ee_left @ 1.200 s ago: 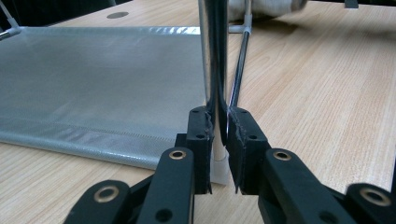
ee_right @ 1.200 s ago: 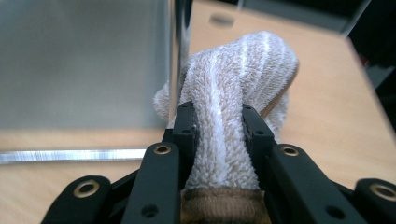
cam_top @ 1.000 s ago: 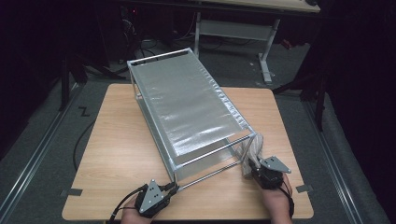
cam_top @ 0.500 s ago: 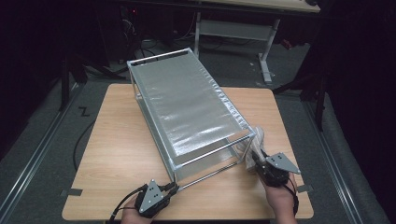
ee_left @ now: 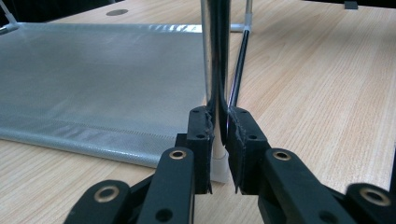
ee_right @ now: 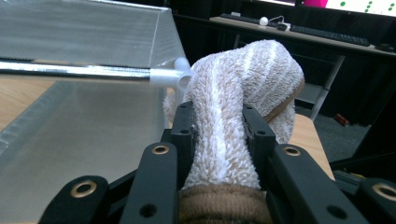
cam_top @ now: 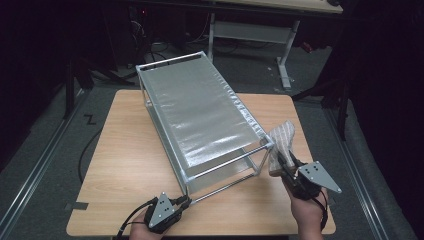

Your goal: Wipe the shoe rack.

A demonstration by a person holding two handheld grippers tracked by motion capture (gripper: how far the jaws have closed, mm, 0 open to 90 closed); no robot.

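Both grippers gripped: my left gripper (cam_top: 186, 201) had its fingers (ee_left: 201, 135) clamped on the rack's (cam_top: 200, 115) front leg (ee_left: 215, 70) near the desk's (cam_top: 125, 165) near edge; my right gripper (cam_top: 286, 161) pinched a striped towel (ee_right: 233, 107) beside the rack's near right corner.

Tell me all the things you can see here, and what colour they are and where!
rack: one, silver metal frame with grey mesh shelves, standing slantwise on the table.
towel: one, cream with pale stripes and a brown edge, by the rack's near right corner, off the table.
table: one, light wood, in the middle of the room.
desk: one, pale top on white legs, behind the table.
keyboards: dark, on the desk.
floor: grey carpet, all around.
left tool: one, black, shut on the rack's near left leg.
right tool: one, black, shut on the towel.
hands: two, at the table's near edge.
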